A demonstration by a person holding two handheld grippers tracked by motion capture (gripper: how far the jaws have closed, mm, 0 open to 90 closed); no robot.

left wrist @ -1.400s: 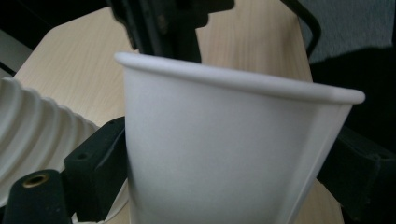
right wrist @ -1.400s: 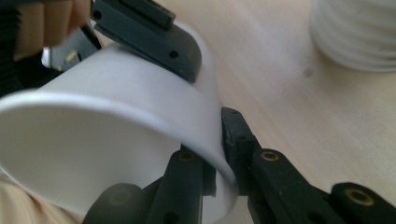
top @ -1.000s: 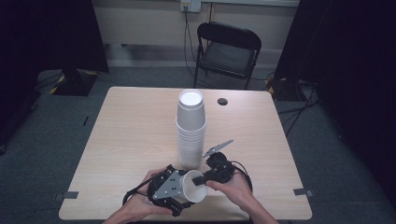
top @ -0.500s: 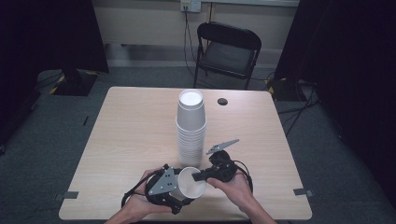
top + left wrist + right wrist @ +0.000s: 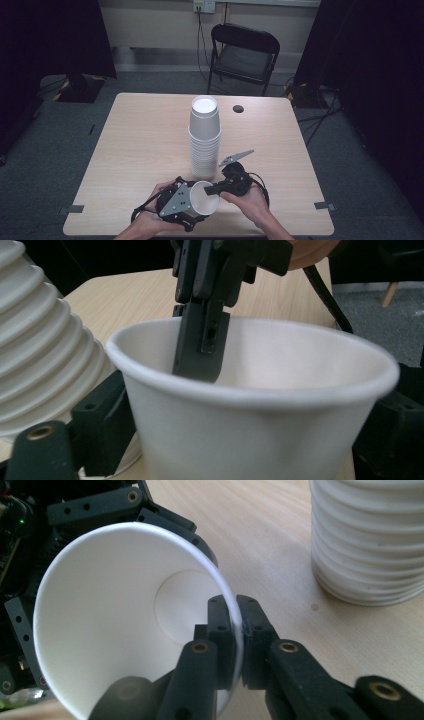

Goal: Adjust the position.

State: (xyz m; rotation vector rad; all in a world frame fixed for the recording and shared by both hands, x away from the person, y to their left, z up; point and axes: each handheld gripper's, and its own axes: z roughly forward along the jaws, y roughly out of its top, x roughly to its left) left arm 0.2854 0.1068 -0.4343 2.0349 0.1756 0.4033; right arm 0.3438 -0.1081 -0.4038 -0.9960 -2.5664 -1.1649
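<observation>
White paper cup (image 5: 204, 199) — at table's (image 5: 125, 150) near edge, just before the stack of cups (image 5: 204, 137), mouth tilted toward right gripper (image 5: 239, 630). Gripped around its body between left gripper's (image 5: 176, 202) jaws. Rim wall pinched by right gripper — one jaw inside, one outside.

Both forearms come in from the near edge, hands close together low over the worktop. The left hand (image 5: 150, 220) cradles the left black two-jaw gripper (image 5: 192, 207), grey three-cornered plate facing up, its fingers spread wide around the white paper cup (image 5: 205, 199) and hugging its outer wall. The right hand (image 5: 250, 202) steers the right black gripper (image 5: 216, 189) in from the side, jaws pointing left, its fingers (image 5: 220, 625) pinched tight on the cup's rim, one inside, one outside. Cable trails behind the right wrist.
</observation>
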